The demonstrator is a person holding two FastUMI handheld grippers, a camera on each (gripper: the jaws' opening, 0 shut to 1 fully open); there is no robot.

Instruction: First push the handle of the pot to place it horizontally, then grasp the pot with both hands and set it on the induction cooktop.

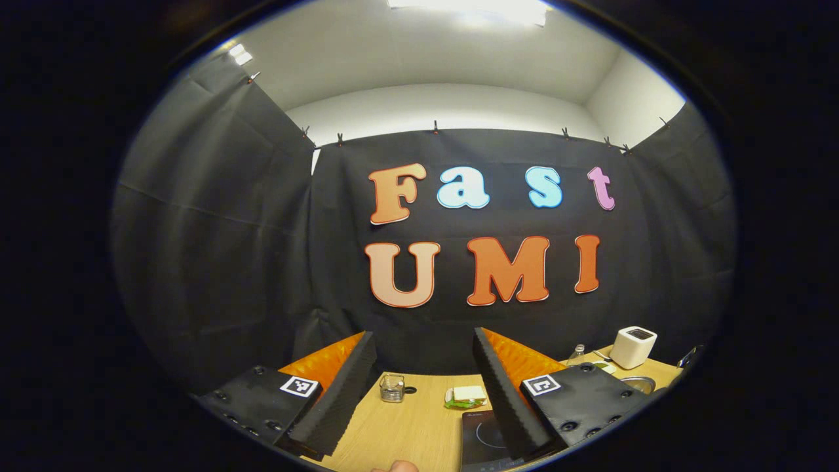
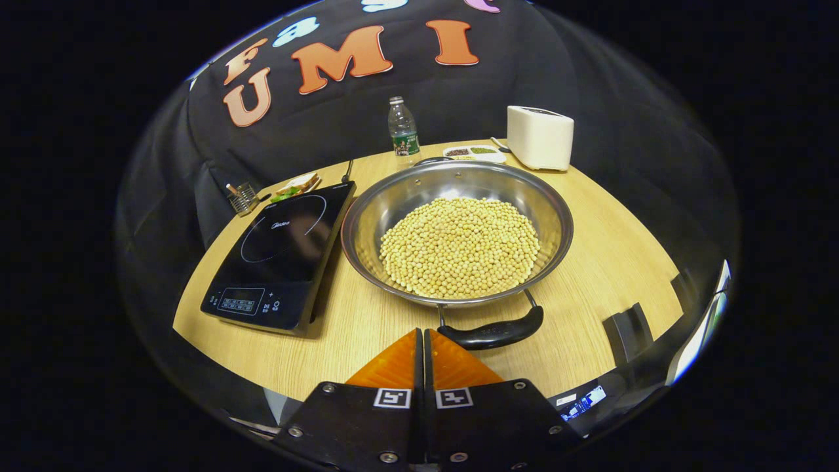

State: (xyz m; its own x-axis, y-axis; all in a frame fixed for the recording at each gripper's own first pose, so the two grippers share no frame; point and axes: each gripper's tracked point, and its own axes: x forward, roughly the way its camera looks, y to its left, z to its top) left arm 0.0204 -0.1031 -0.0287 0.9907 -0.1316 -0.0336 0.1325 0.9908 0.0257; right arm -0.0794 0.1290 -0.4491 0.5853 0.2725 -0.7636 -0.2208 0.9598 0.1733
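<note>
Tabletop pot handle [image 2: 493, 333] touches right fingers [image 2: 452, 357].

A ceiling light panel [image 1: 468, 10] is blowing out to white at the top of the left gripper view, leaving the white ceiling bright while the dark cloth walls are soaking up light and staying dim. In the right gripper view the desk [image 2: 596, 262] is showing evenly lit, the pot [image 2: 459, 196] is catching soft highlights on its steel wall and the induction cooktop [image 2: 282, 252] is carrying a faint sheen, with short shadows lying beside both. Both views are staying sharp at the centre while fisheye bending is curving straight edges and softening detail toward the rim.
</note>
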